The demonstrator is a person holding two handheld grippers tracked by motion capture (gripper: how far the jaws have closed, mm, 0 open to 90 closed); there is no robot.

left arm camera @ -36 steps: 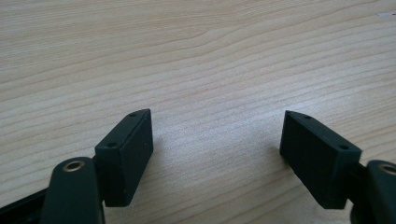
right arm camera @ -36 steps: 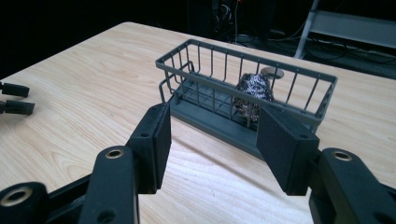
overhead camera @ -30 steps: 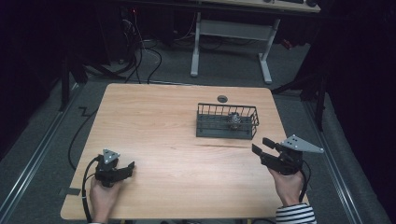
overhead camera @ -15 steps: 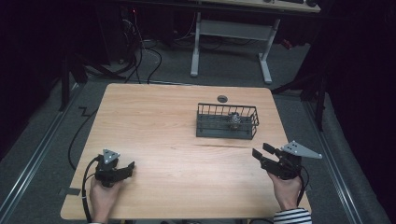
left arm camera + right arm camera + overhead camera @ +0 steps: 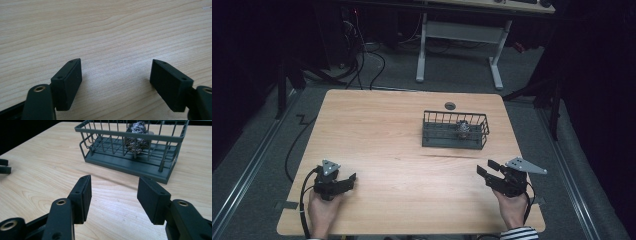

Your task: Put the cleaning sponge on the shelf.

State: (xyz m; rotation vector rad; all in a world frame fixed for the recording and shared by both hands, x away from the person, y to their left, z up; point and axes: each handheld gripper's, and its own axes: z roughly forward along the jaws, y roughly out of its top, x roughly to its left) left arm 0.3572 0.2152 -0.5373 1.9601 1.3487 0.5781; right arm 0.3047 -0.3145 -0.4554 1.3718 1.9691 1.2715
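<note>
A dark wire basket (image 5: 432, 131) stands on the right half of the wooden table (image 5: 387, 135), and a steel-wool scourer (image 5: 462, 128) lies inside it. My right gripper (image 5: 487, 168) hovers low near the front right corner, jaws apart with nothing between them. In the right gripper view its open jaws (image 5: 114, 178) point at the basket (image 5: 130, 135) and the scourer (image 5: 138, 128) a short way ahead. My left gripper (image 5: 351, 179) rests near the front left corner, also open. Bare wood lies between its jaws (image 5: 115, 61) in the left gripper view.
A round cable grommet (image 5: 450, 105) sits in the tabletop behind the basket. Beyond the table a white desk frame (image 5: 459, 35) stands on the dark floor. Cables (image 5: 304, 200) trail off the left front edge.
My right gripper has sunk toward the tabletop and come slightly nearer the front edge, its jaws keeping the same gap. The left gripper has stayed where it was.
</note>
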